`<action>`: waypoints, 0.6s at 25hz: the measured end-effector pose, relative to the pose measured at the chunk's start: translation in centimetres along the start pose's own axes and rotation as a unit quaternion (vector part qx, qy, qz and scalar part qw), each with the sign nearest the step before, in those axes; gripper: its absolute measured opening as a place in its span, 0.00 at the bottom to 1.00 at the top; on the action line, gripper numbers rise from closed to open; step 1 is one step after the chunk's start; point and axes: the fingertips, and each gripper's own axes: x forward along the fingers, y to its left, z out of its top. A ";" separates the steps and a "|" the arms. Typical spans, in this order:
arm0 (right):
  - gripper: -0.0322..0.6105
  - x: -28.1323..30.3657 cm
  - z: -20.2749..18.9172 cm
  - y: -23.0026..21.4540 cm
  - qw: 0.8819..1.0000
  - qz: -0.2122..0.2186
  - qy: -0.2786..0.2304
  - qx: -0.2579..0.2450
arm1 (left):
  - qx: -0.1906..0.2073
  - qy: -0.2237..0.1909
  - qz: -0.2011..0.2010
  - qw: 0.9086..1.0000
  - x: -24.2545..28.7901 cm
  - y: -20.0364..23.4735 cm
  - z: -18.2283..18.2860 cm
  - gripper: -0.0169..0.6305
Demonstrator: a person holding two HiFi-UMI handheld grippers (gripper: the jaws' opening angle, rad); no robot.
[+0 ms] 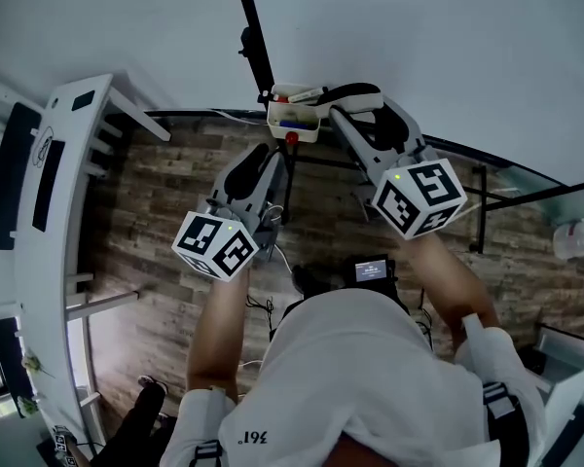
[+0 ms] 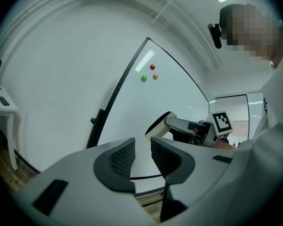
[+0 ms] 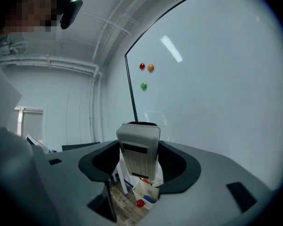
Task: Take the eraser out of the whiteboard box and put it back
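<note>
While both bare forearms reach forward from the white-shirted person in the head view, the right gripper stretches further out, its marker cube tipped up toward the camera, and it clamps a pale plastic, black-felted eraser just to the right of the small white open-topped box fixed at the lower edge of the large pale whiteboard. The box holds blue and red items. The left gripper sits lower and nearer the body, below and left of the box, above the brown wood-plank floor. Seen from the left gripper view, the left gripper points up along the whiteboard with its ribbed jaws only narrowly apart and nothing between them; beyond them the right gripper carries the eraser, and three round magnets, red, orange and green, dot the board. From the right gripper view, the right gripper has its jaws pressed on both sides of the upright eraser, and the box shows below it, apart from it.
</note>
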 end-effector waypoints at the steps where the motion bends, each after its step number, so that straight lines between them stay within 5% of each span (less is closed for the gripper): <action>1: 0.47 -0.5 0.5 0.0 1.000 0.004 -0.004 0.001 | -0.001 -0.003 0.003 1.000 -0.1 -0.3 0.2 0.17; 15: 0.47 -6.0 3.9 -1.1 0.997 0.050 -0.035 0.054 | -0.006 -0.024 0.028 0.999 -2.0 -4.0 0.9 0.17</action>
